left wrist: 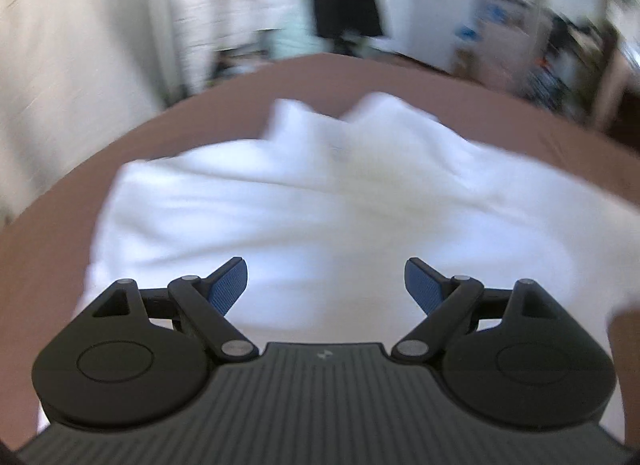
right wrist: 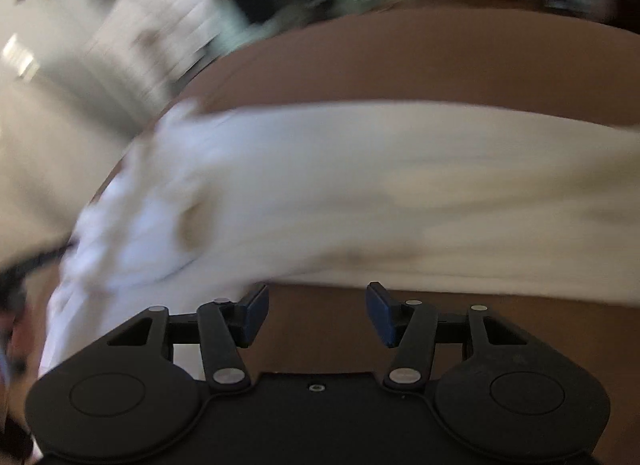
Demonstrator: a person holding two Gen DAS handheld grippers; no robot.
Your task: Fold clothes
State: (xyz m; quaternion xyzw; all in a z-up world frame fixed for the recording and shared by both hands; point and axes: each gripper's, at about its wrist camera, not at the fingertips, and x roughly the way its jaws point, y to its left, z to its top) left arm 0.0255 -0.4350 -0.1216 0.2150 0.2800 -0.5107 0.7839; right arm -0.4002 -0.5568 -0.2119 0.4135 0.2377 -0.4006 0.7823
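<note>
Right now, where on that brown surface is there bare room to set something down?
A bare strip of the brown surface runs beyond the white garment's far edge, and another lies along its near edge. The middle is covered by cloth.

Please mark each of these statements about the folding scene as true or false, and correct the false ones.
1. The garment is white. True: the white garment lies spread out.
2. It lies on a green surface. False: the surface under it is brown.
3. The left gripper is clamped on the cloth. False: its blue-padded fingers stand wide apart over the garment with nothing pinched between them.
4. The right gripper holds nothing. True: its fingers are apart, with only brown surface showing between them.
5. The garment is folded into a small neat square. False: it is a broad, rumpled spread.
</note>
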